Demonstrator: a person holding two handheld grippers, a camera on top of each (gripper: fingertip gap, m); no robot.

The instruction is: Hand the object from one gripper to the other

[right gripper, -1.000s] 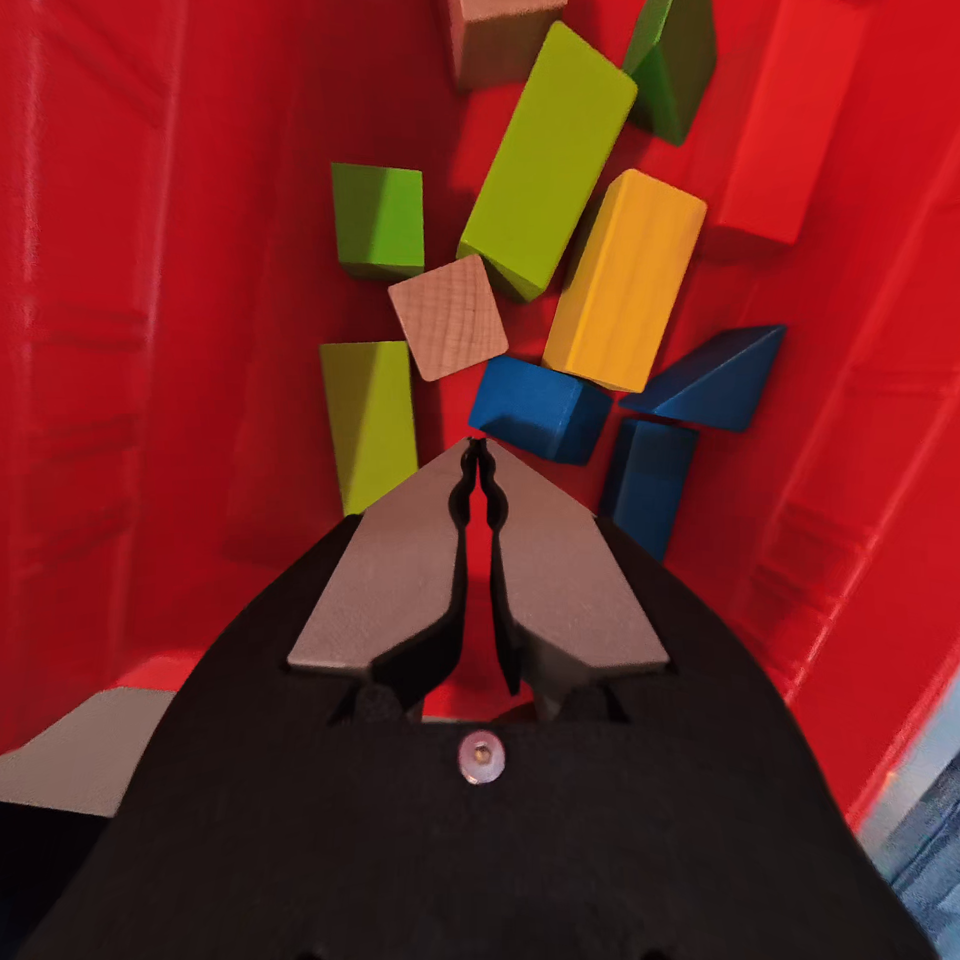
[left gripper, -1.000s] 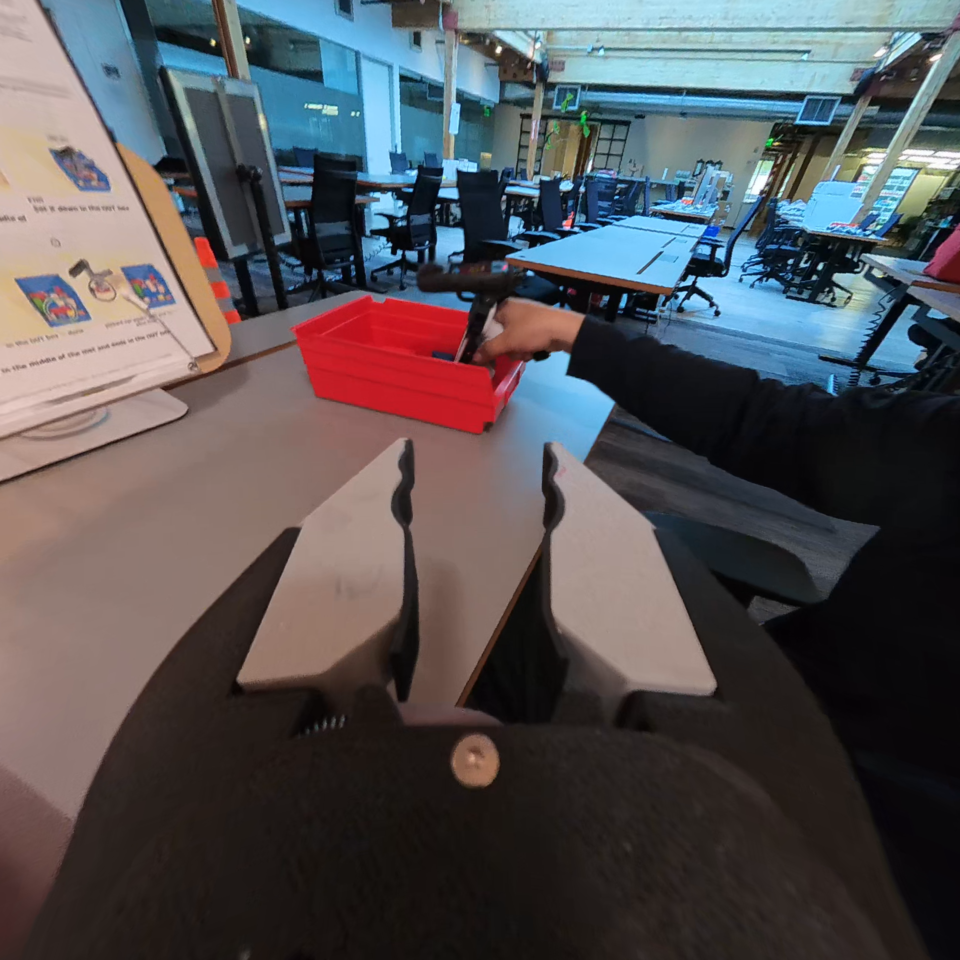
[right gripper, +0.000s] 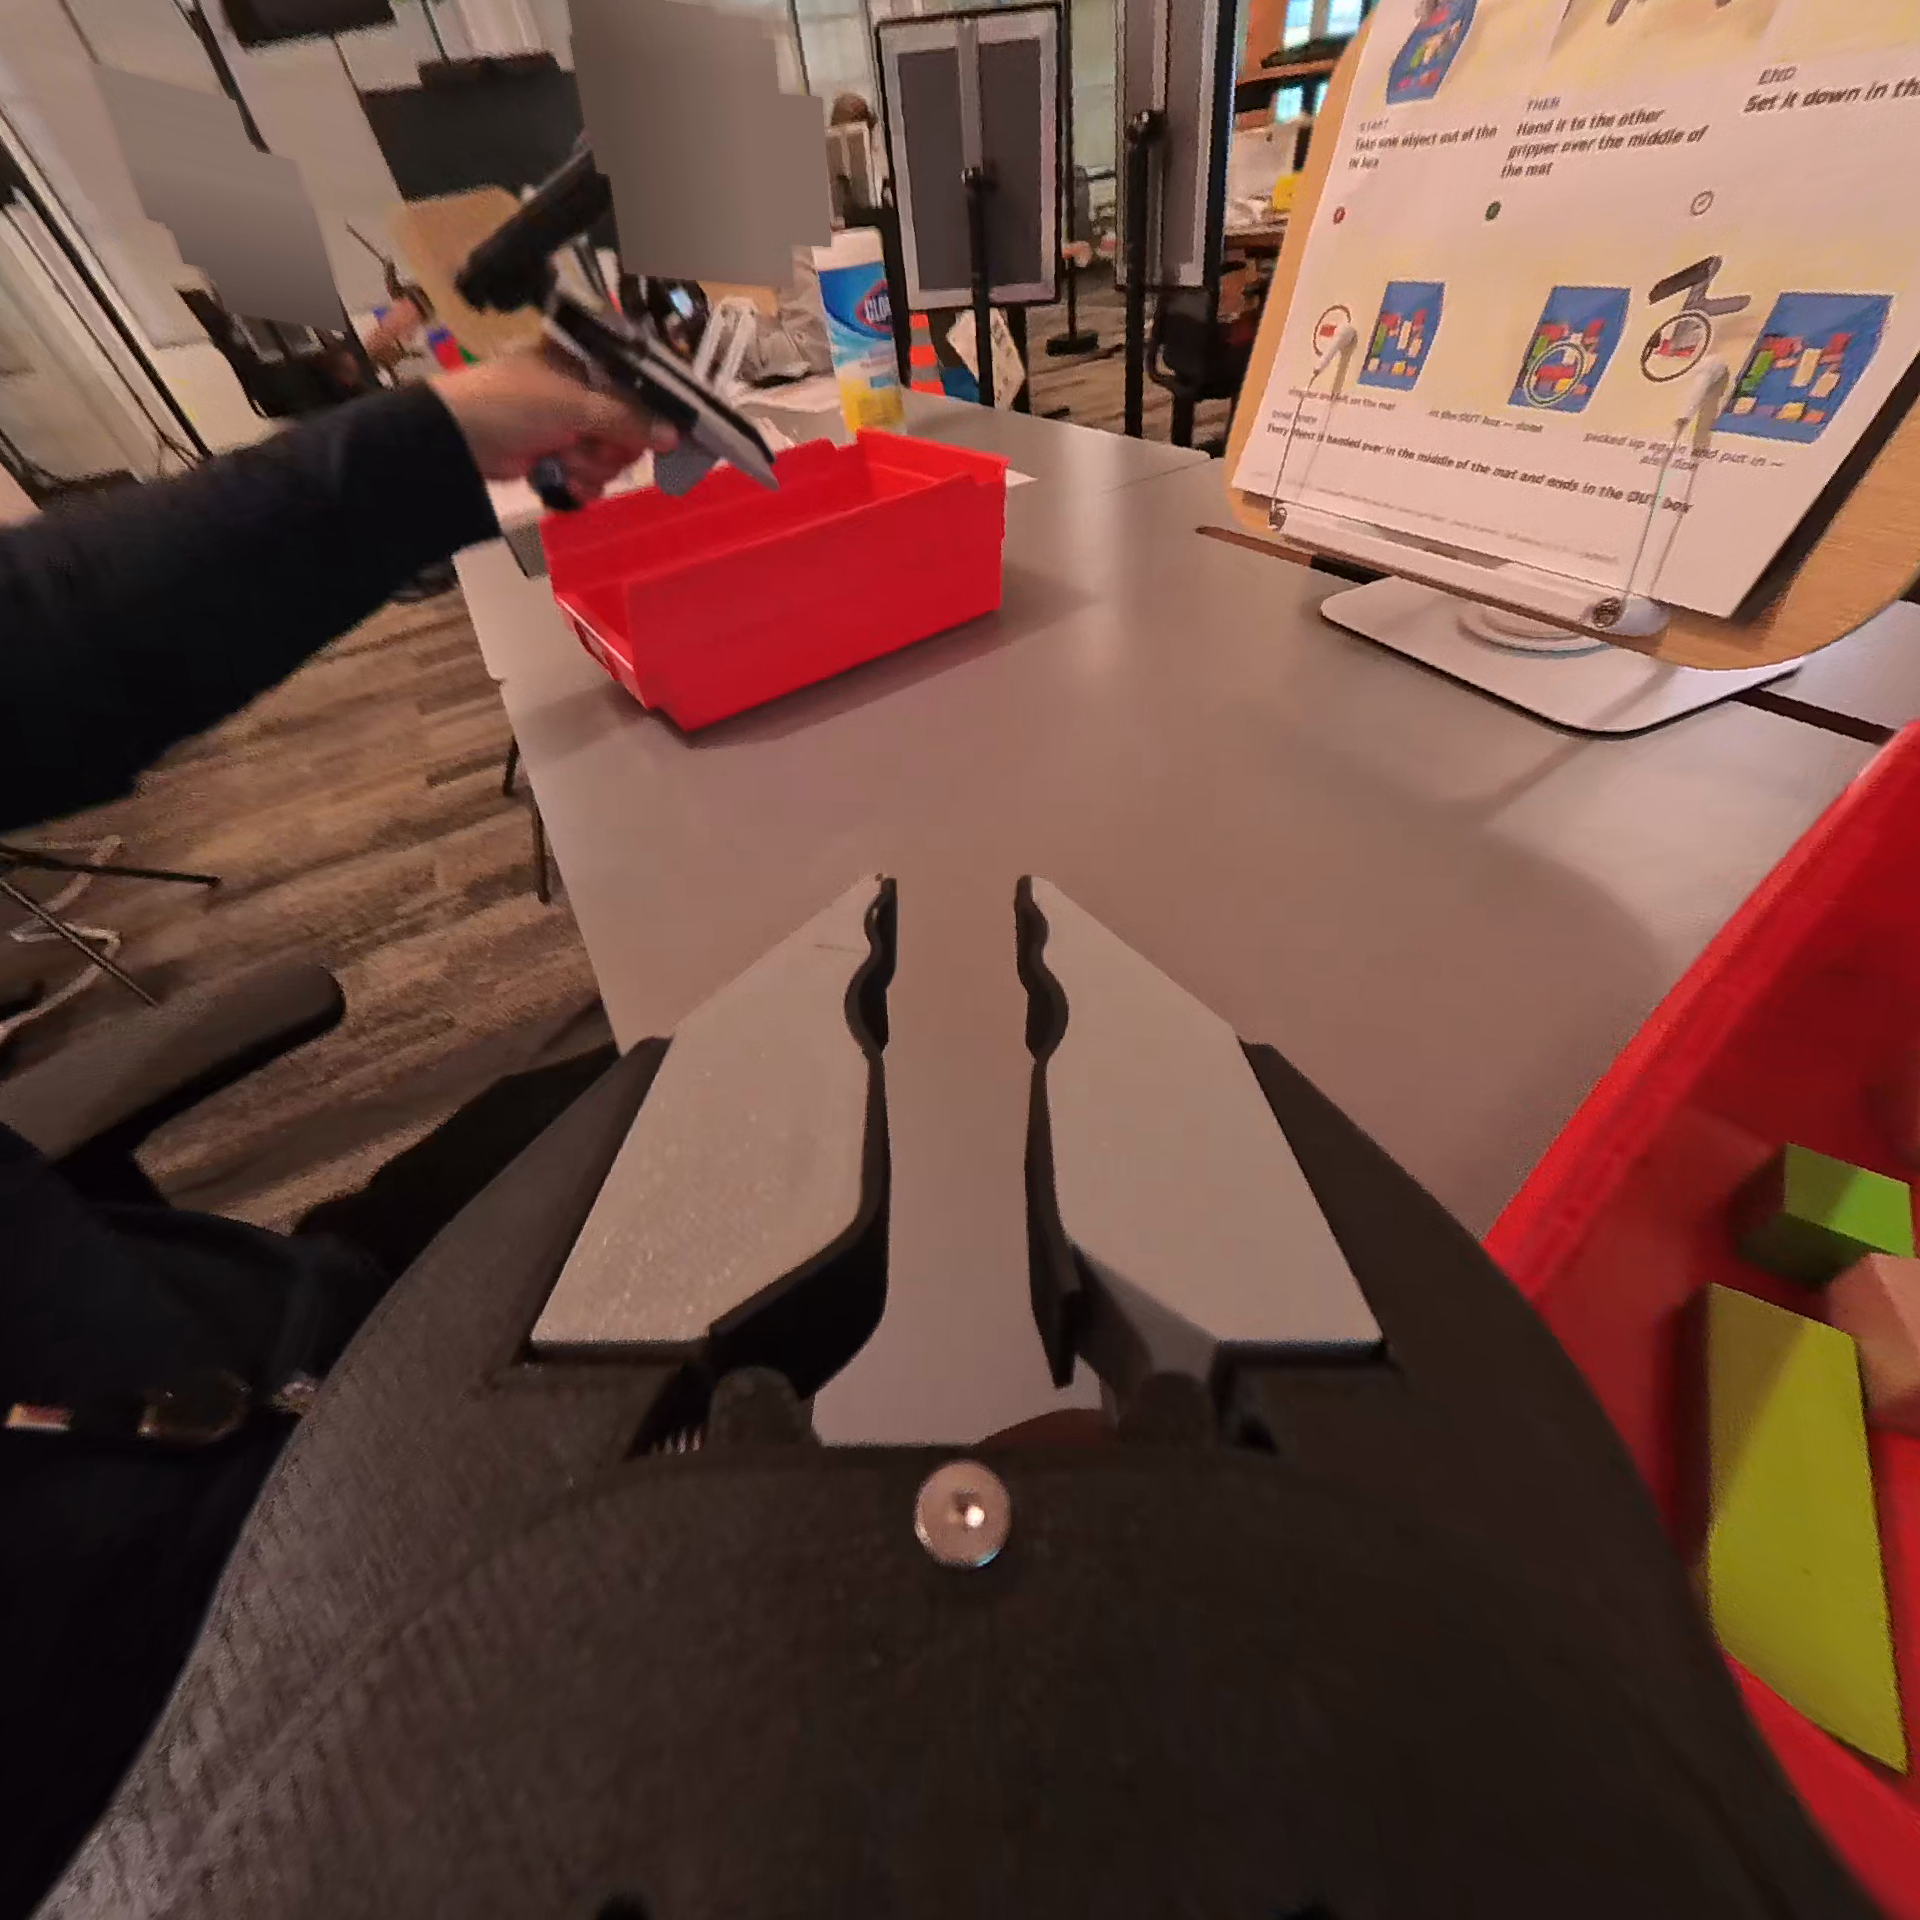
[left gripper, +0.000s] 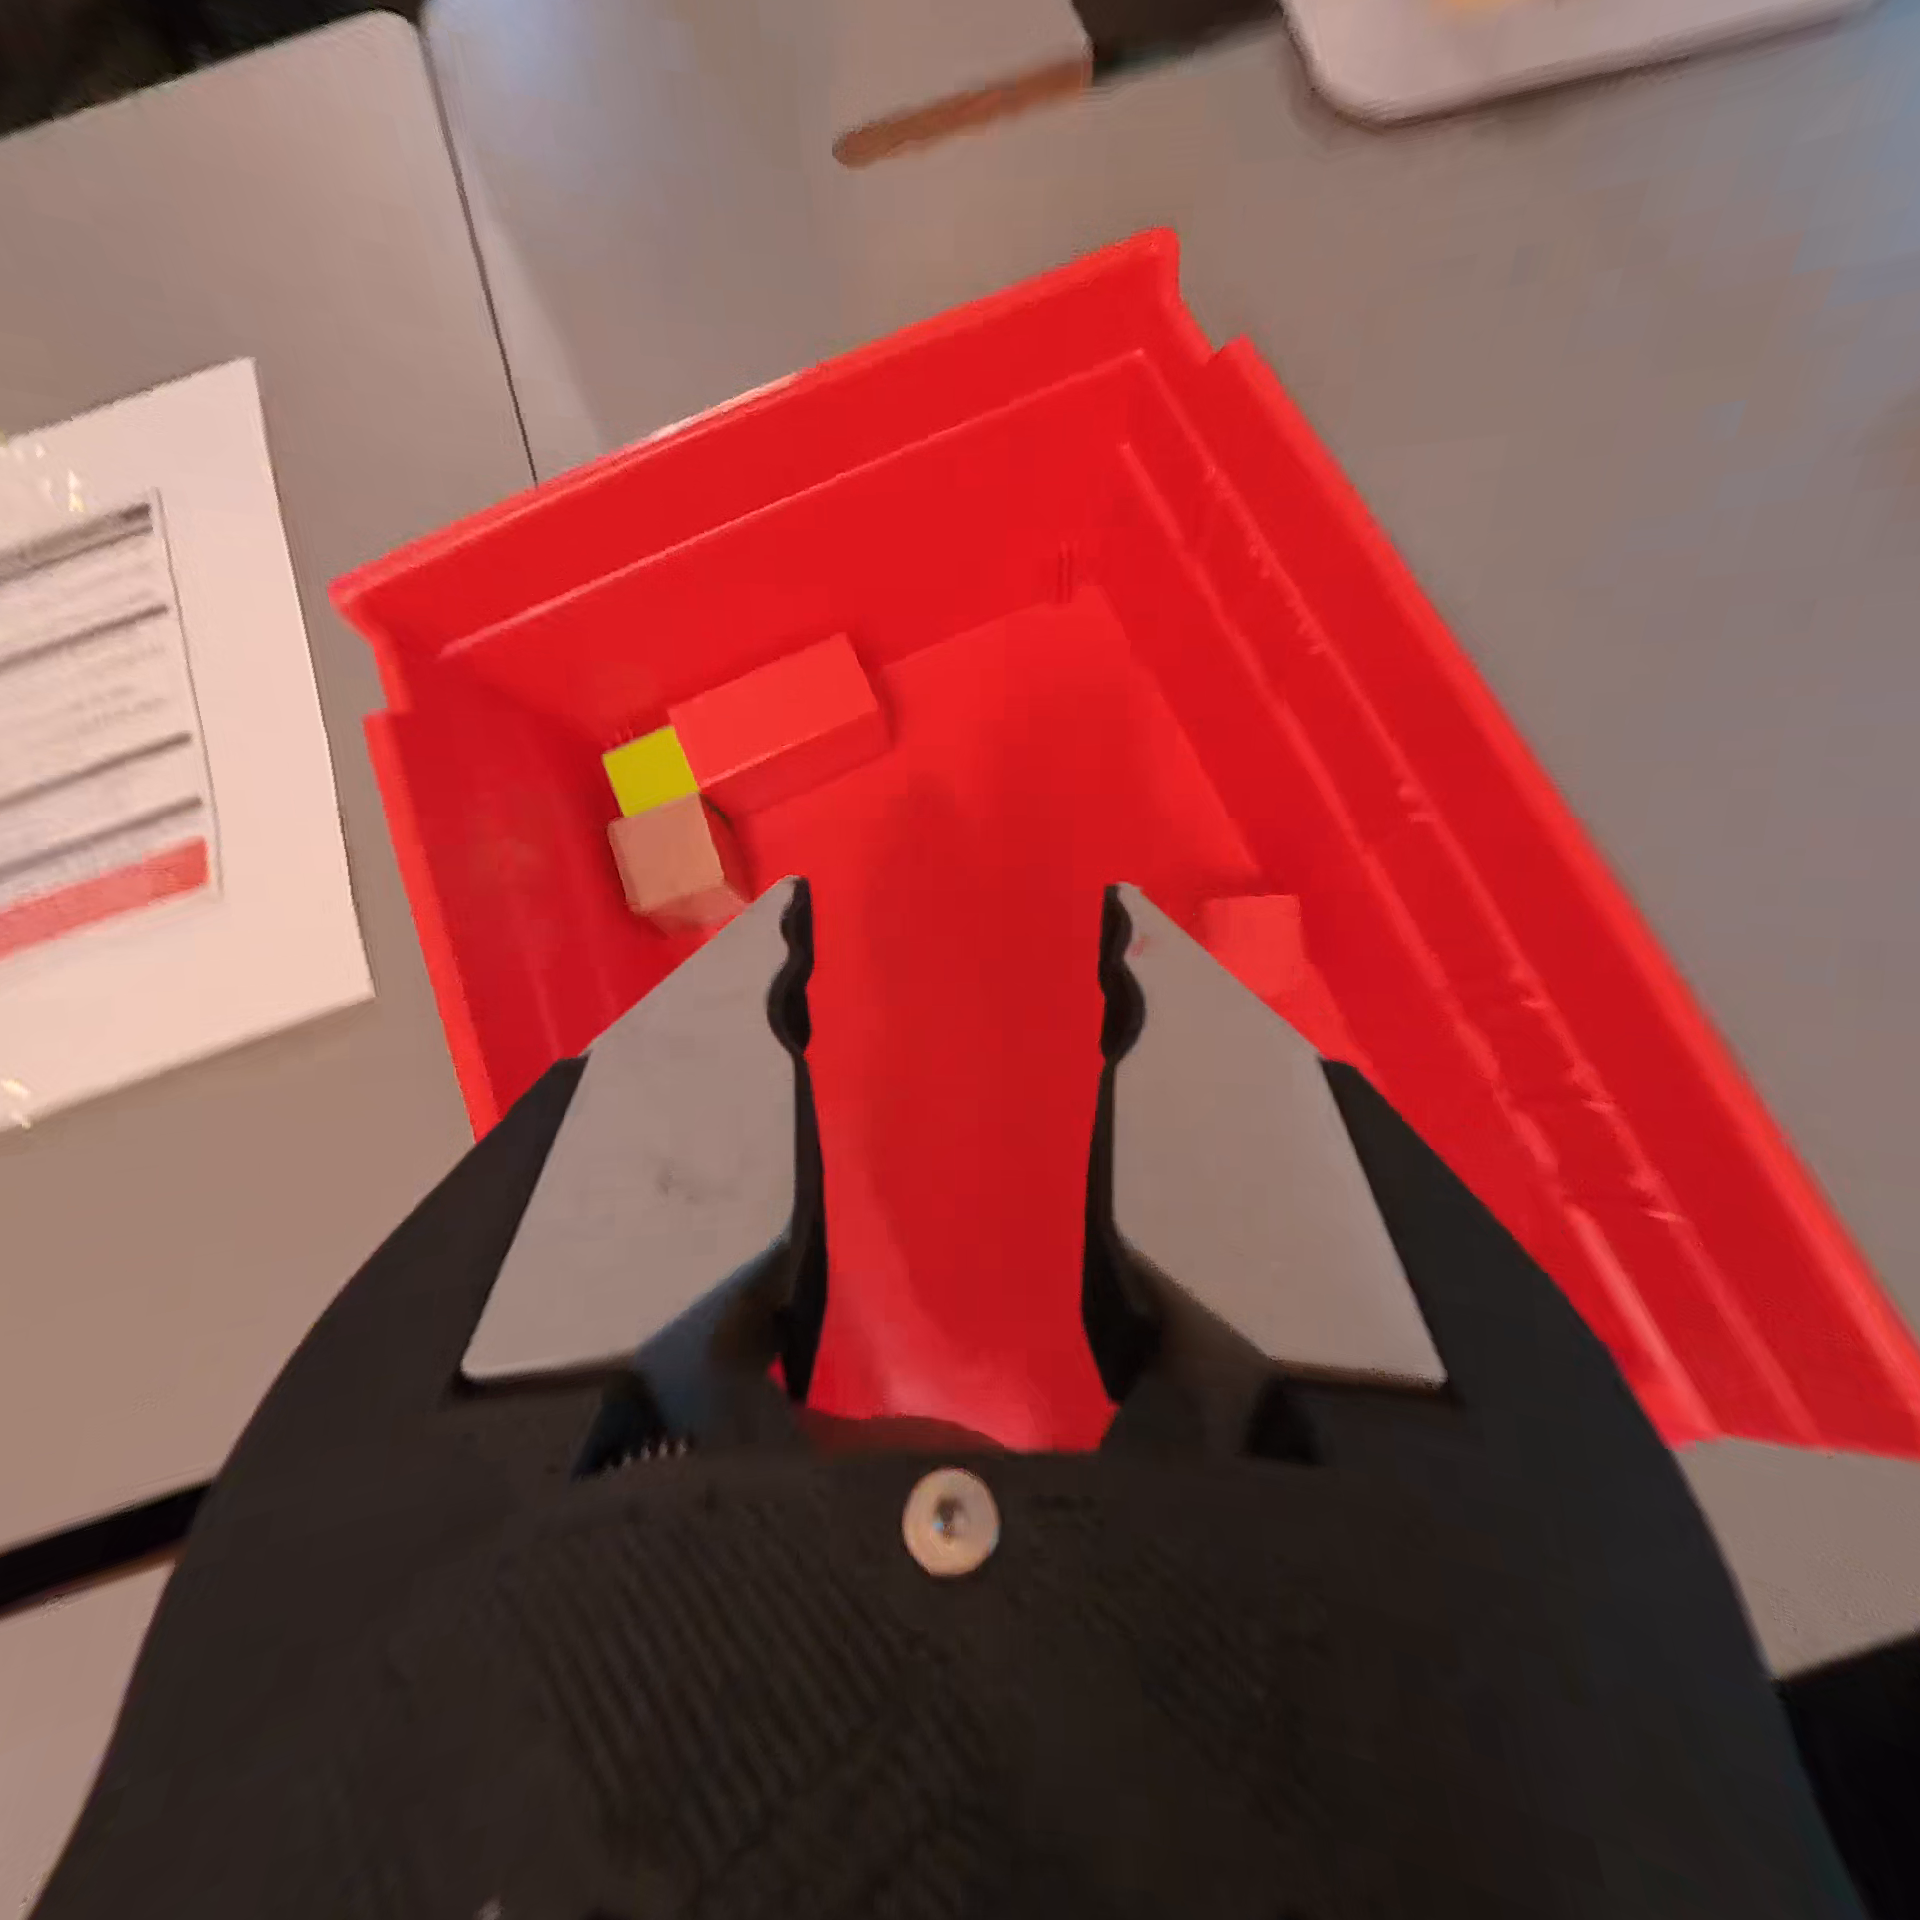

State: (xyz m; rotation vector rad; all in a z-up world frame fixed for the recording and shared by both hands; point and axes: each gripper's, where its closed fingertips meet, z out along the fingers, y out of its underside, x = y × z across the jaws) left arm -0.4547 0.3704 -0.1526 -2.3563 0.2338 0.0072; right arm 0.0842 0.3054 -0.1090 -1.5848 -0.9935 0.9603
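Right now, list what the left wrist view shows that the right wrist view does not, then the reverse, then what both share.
Only the left wrist view: inside the red bin, a red block, a yellow block and a tan block; a printed sheet beside it.
Only the right wrist view: a second red bin with green blocks, an instruction board, a wipes canister.
Both: the open left gripper over its bin, and the grey table.

Glossy moulded plastic bin (left gripper: 1299,582) beneath matt grey fingers (left gripper: 665,1174); smooth painted wooden blocks (left gripper: 774,727); matt tabletop (right gripper: 1195,790).
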